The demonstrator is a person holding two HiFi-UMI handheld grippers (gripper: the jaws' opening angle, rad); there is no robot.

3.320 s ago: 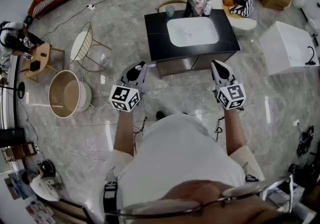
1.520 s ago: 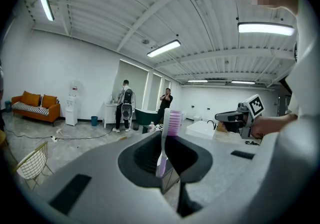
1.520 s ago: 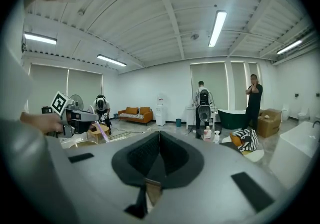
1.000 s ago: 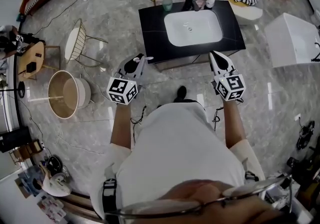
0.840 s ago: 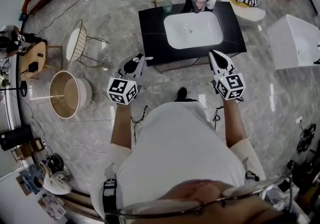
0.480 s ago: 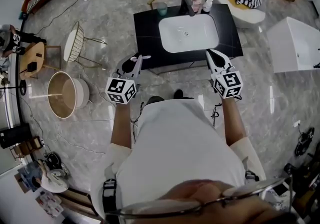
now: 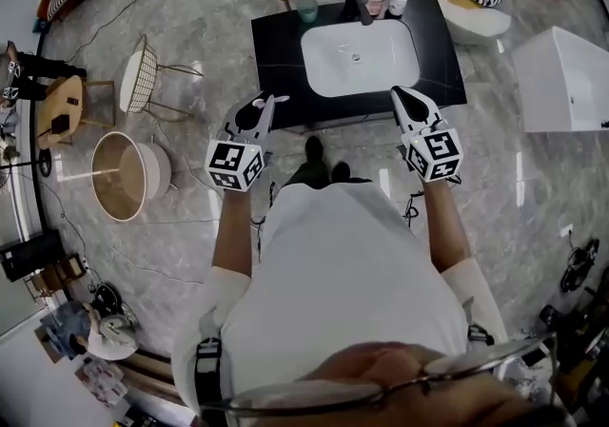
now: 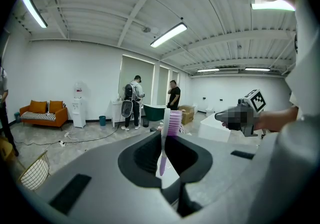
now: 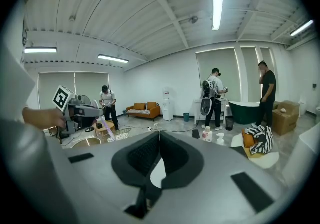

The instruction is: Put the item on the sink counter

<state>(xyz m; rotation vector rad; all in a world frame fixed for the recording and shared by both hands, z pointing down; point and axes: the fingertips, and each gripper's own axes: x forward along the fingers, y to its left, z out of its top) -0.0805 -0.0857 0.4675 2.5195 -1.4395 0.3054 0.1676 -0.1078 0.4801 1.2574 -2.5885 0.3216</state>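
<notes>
The right gripper (image 9: 159, 133) has its jaws pressed together, empty. A pump bottle (image 9: 207, 133) sits just past the tips, and off left the left gripper (image 9: 96, 112) holds a purple toothbrush (image 9: 108, 129).

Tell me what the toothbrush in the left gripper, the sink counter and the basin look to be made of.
Toothbrush: likely plastic, with a pale lilac, slightly translucent handle and pink bristles.
Sink counter: a dark, smooth slab with a faint sheen, perhaps stone or laminate; the pictures don't settle which.
Basin: glossy white, probably ceramic, judging by its even shine.
</notes>
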